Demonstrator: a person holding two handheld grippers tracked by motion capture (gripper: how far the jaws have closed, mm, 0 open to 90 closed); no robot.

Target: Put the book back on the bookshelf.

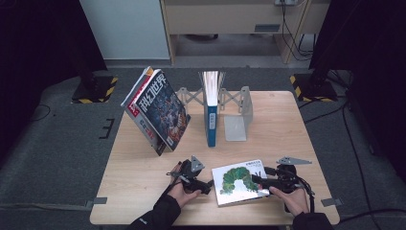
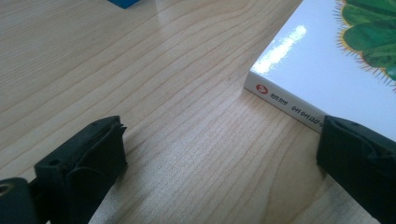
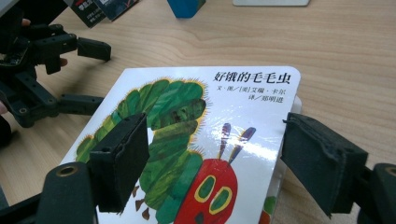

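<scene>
Right tool first: jaws spread wide, gripping nothing, hovering low over the caterpillar picture book. One jaw sits over the green body on the cover, the other hangs off the book's edge beside the printed title. The book lies flat on the counter, cover up, red caterpillar face nearest this tool.

Over to the left tool: jaws apart too, released, bare wood between them. One jaw is right up against the book's white spine edge, though whether it touches is hard to call. In the high view the left tool sits just beside the book's near-left corner, held in the person's left hand, and the right tool reaches onto the book's opposite side from the right hand.

Farther out beyond both tools, a blue book stands upright in a metal expanding bookend rack. Off to the left tool's side of that, a dark-covered magazine leans tilted against the rack's end, with more thin volumes stacked behind it.
</scene>
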